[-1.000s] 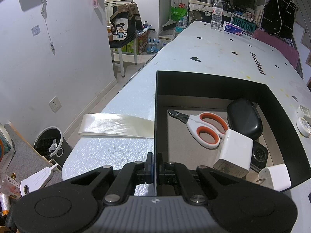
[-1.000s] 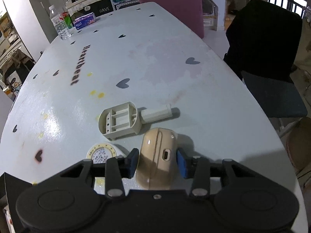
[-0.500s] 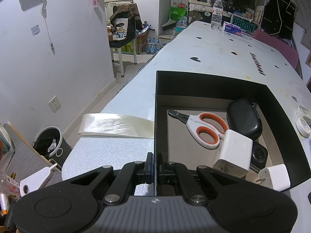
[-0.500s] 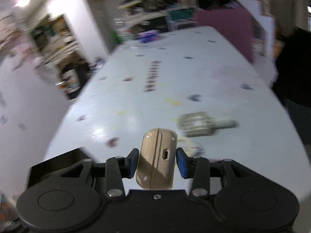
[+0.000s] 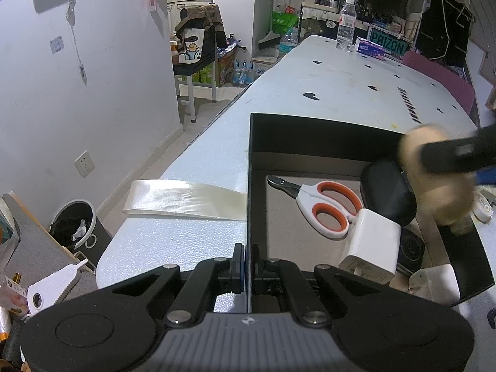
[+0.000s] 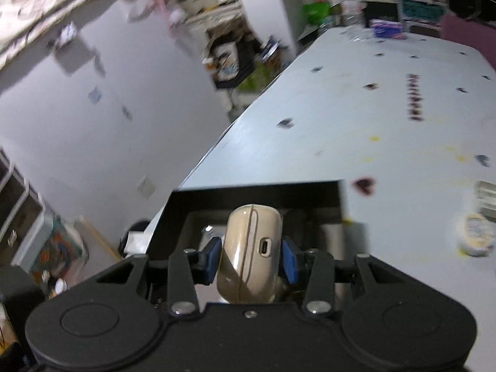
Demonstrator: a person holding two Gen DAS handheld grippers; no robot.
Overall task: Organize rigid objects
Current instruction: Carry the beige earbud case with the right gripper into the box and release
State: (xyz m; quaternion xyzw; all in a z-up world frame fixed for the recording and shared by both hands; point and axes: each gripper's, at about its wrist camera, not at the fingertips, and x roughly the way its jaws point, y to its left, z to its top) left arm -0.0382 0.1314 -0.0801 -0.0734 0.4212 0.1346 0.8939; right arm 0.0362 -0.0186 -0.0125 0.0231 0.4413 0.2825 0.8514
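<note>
A black open box (image 5: 310, 130) sits on the white table. It holds orange-handled scissors (image 5: 325, 207), a black oval case (image 5: 387, 192) and a white charger (image 5: 372, 241). My left gripper (image 5: 247, 262) is shut on the box's left wall, near the front corner. My right gripper (image 6: 251, 255) is shut on a beige earbud case (image 6: 245, 266), port facing the camera. In the left wrist view that beige case (image 5: 434, 192) is a blur hanging over the box's right side. The right wrist view shows the box (image 6: 248, 193) just beyond the case.
A strip of clear tape (image 5: 186, 200) runs from the box's left wall across the table. A round tape roll (image 6: 476, 235) and a beige plastic part (image 6: 486, 197) lie right of the box. A water bottle (image 5: 345, 24) stands at the far end. A bin (image 5: 74, 220) stands on the floor at left.
My right gripper has carried the beige case up off the table and leftward, rolling as it went, and now appears over the box. The left gripper has not moved.
</note>
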